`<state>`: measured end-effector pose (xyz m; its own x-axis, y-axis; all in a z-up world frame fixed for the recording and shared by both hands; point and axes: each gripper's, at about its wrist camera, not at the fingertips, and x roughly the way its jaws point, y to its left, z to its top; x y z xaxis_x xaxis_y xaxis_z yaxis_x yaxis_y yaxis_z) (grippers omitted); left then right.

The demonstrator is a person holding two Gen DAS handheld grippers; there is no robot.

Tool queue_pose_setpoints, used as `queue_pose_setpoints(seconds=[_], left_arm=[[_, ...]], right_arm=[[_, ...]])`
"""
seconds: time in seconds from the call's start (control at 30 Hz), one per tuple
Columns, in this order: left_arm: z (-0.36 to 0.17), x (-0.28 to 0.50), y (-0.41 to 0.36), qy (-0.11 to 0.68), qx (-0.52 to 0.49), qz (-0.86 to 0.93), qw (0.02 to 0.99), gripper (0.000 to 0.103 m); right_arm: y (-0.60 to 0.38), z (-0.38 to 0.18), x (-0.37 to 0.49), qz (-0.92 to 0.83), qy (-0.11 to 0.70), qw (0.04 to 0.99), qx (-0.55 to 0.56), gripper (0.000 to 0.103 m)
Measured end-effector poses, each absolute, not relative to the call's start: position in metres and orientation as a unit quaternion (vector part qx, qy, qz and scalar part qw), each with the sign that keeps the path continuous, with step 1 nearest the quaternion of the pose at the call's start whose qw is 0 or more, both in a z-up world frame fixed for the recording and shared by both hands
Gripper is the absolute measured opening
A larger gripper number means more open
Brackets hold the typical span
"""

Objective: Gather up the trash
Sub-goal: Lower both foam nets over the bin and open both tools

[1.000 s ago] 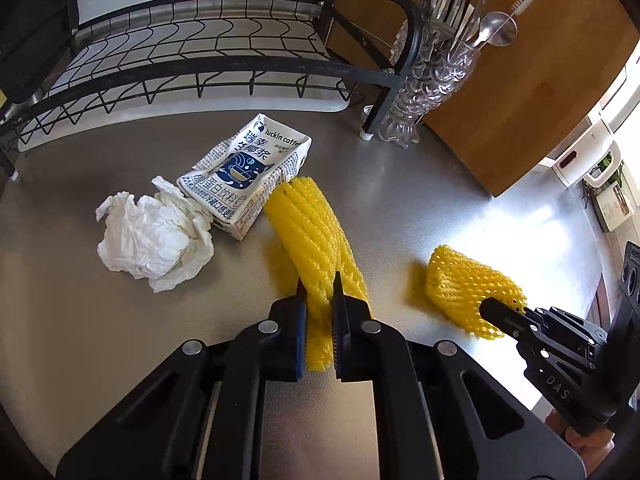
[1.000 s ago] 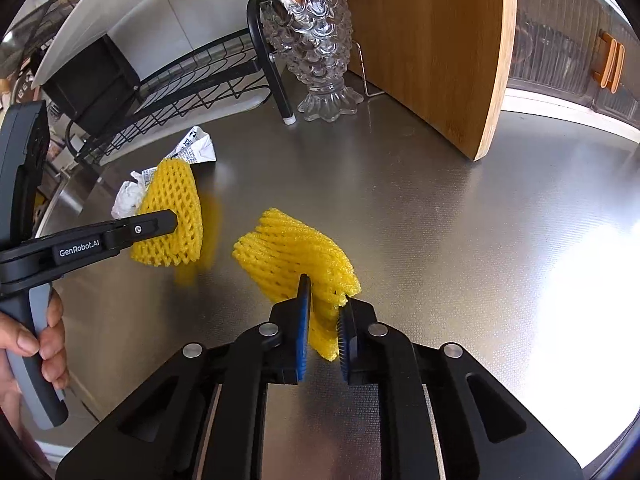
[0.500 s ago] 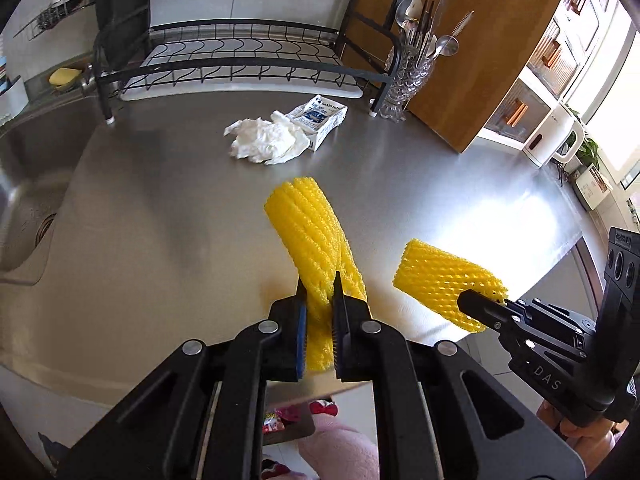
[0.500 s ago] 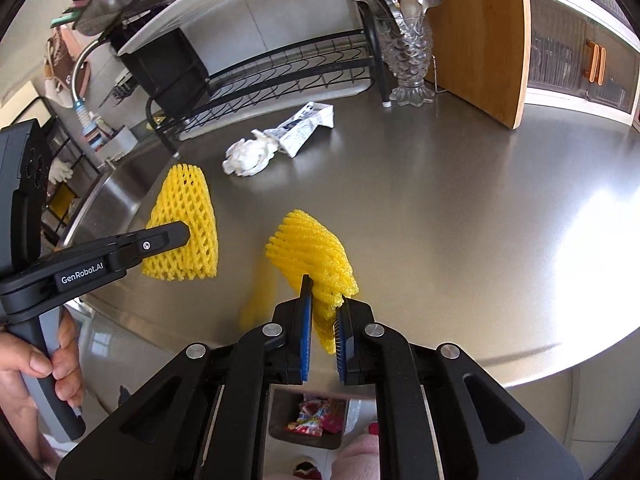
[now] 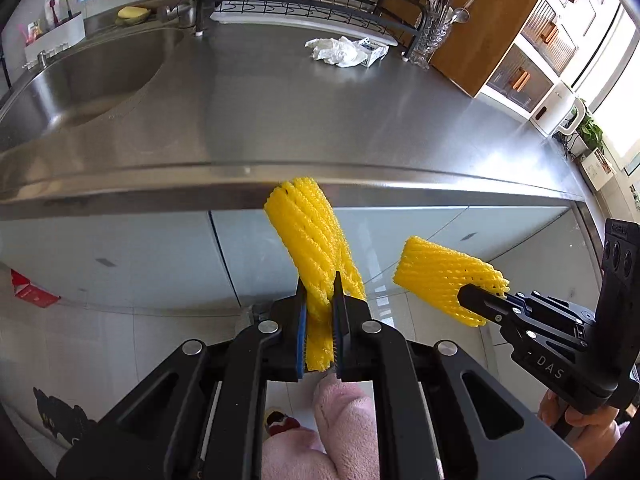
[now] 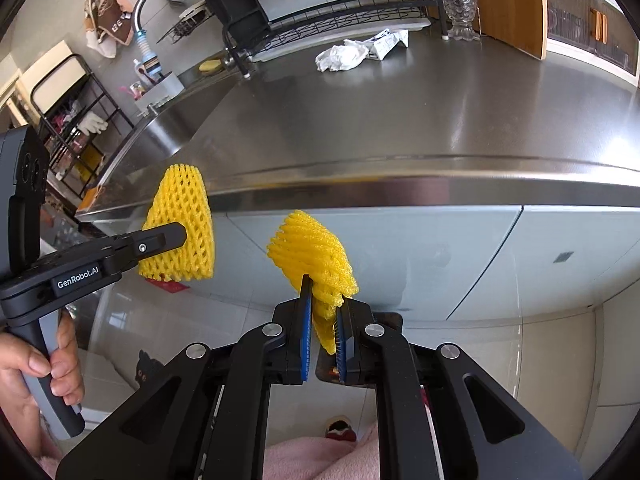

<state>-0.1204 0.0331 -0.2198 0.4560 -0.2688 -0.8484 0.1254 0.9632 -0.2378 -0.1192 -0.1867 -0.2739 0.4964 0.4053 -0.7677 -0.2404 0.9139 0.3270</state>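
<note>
Steel counter [image 5: 360, 120] beyond, each downward-tilted hand-held gripper [image 5: 319, 308] [image 6: 322, 312] clenched on yellow foam net [image 5: 312, 240] [image 6: 312, 248].

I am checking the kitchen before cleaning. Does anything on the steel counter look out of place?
Yes: a crumpled white tissue and a flattened drink carton lie loose on the counter beside the dish rack.
</note>
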Motion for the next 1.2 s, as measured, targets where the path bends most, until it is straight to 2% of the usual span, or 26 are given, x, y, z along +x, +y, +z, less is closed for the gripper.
queue_pose_setpoints(seconds=[0.2,0.4,0.87,1.2], left_arm=[[-0.263,-0.146,0.042,0.537,-0.078,-0.112,0.832,0.009],[-0.324,-0.151,0.042,0.567,-0.076,-0.108,0.813,0.009],[-0.468,-0.115,0.032,0.631,-0.080,-0.136,0.760,0.009],[-0.518,-0.075,0.033,0.651,-0.087,-0.140,0.741,0.010]], right_arm=[[-0.171,-0.308,-0.146,0.193,0.499,0.841,0.079,0.011],[-0.165,-0.364,-0.147,0.177,0.539,0.821,0.070,0.011],[-0.153,-0.500,-0.121,0.136,0.591,0.793,0.061,0.011],[-0.127,-0.566,-0.095,0.114,0.612,0.781,0.058,0.011]])
